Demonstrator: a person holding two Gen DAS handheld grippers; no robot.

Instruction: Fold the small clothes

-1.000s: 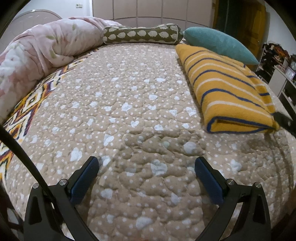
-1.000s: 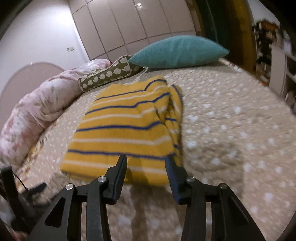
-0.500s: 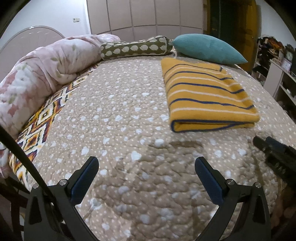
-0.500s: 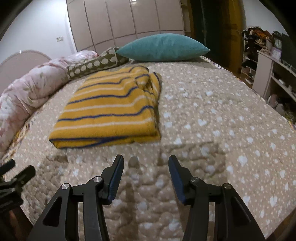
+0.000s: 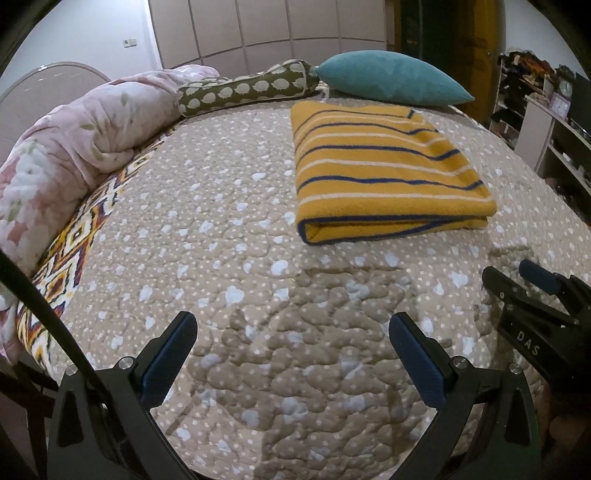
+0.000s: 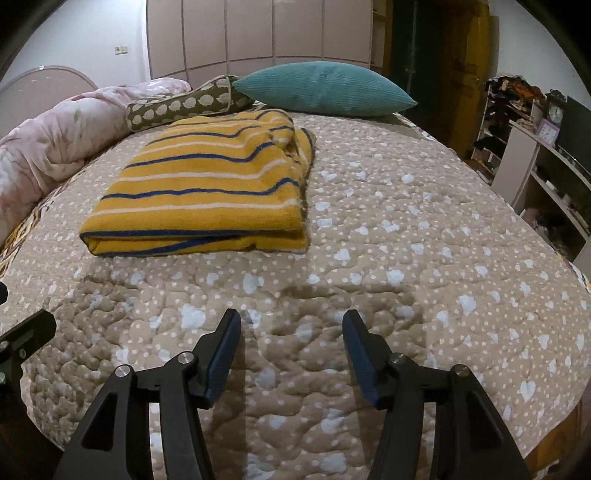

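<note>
Folded into a thick rectangle, mustard-yellow knit garment with navy and cream stripes lying flat on the tan quilted bedspread dotted with pale hearts, toward the pillow end of the bed, folded edge facing the cameras. No box, basket or drawer near it — only open shelving at the right wall, crowded with small items too blurred to name.

Behind the garment, just beyond its far edge, a teal corduroy pillow; beside that a long olive bolster printed with cream blobs; along the left edge a bunched pink floral comforter, partly covering a zigzag-patterned blanket. Panelled wardrobe doors across the back wall.

Left gripper spread wide over bare quilt, holding nothing, blue-padded fingers well apart. Right gripper parted at a narrower gap, also holding nothing, hovering over bare quilt near the foot of the bed; seen too at the right edge of the left wrist view. Bare quilt only between either gripper and the garment.

Compared with a second ago: right gripper pulled back from the garment's near edge, where its fingers stood right over the stripes; both cameras farther off and higher, garment now whole in each view, lying as before.
</note>
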